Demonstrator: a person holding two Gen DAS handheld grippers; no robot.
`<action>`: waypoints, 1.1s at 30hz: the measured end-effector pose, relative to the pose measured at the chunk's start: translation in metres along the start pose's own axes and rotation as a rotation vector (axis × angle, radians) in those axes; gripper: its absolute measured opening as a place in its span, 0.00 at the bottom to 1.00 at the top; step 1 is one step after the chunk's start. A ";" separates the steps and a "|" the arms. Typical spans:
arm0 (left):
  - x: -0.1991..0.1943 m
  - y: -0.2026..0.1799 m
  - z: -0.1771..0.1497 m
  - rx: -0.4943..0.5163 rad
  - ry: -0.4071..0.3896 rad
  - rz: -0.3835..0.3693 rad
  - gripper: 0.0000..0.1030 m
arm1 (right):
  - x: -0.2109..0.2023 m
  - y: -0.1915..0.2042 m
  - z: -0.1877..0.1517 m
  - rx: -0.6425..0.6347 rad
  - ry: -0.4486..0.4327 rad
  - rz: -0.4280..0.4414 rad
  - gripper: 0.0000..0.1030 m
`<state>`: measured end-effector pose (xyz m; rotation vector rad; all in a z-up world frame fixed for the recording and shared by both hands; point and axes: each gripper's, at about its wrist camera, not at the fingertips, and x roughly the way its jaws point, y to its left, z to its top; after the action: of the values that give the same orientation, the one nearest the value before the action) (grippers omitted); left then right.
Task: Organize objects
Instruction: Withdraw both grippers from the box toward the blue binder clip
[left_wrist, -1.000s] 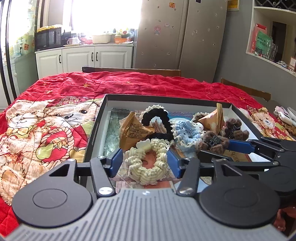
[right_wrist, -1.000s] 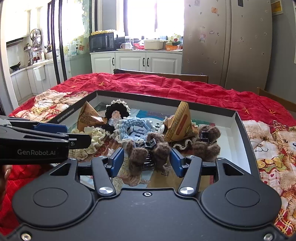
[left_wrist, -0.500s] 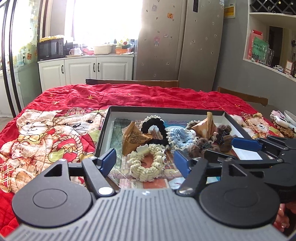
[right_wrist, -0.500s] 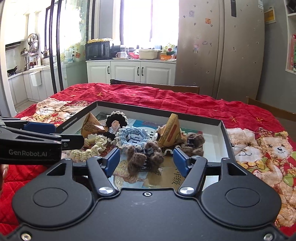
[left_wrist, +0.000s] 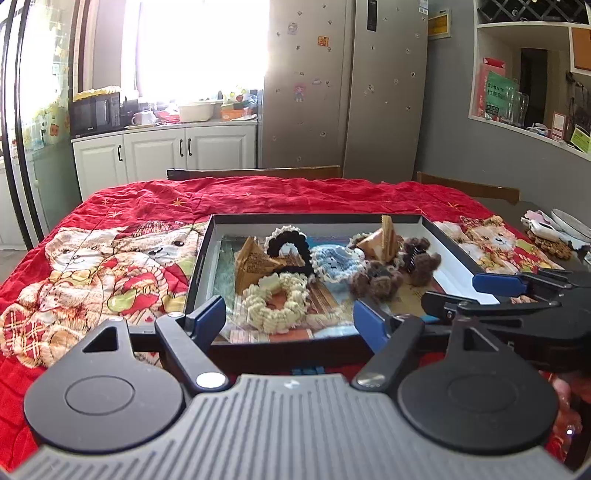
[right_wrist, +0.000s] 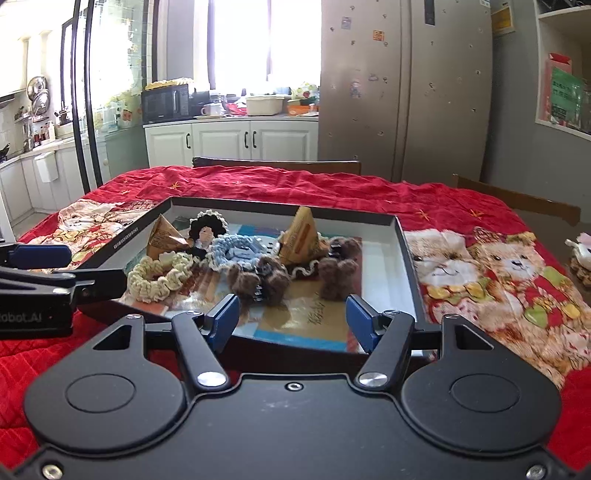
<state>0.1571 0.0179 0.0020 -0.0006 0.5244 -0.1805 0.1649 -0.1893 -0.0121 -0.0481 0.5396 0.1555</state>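
A shallow black box (left_wrist: 197, 273) on the table holds a cream scrunchie (left_wrist: 275, 302), a black one (left_wrist: 290, 245), a pale blue one (left_wrist: 334, 264), two brown furry clips (left_wrist: 376, 278) and two tan pyramid packets (left_wrist: 255, 264). My left gripper (left_wrist: 288, 317) hovers at the box's near edge. Its jaws are opening, with nothing between them and the cream scrunchie just ahead. My right gripper (right_wrist: 292, 321) is open and empty beside it, facing a brown clip (right_wrist: 266, 280). Each gripper's fingers (left_wrist: 495, 282) show in the other's view.
A red quilt printed with bears (left_wrist: 92, 266) covers the table around the box (right_wrist: 410, 273). Wooden chair backs (left_wrist: 255, 172) stand at the far edge. Small items (left_wrist: 546, 236) lie on bare table at the right. Kitchen cabinets and a fridge stand behind.
Both grippers have drawn back from the box and risen a little. Their jaws have spread wider, and the cream scrunchie and brown clip now lie ahead of the fingertips, not between them.
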 end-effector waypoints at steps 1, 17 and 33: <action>-0.002 -0.001 -0.002 0.001 0.002 -0.002 0.82 | -0.003 -0.001 -0.001 0.001 0.001 -0.001 0.61; -0.008 -0.010 -0.025 0.015 0.051 0.005 0.82 | -0.042 -0.002 -0.030 0.004 -0.004 -0.039 0.63; 0.017 -0.006 -0.044 0.013 0.120 -0.001 0.82 | -0.026 -0.006 -0.057 0.036 0.065 -0.019 0.63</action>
<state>0.1484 0.0109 -0.0439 0.0228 0.6427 -0.1861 0.1147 -0.2032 -0.0471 -0.0237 0.6068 0.1257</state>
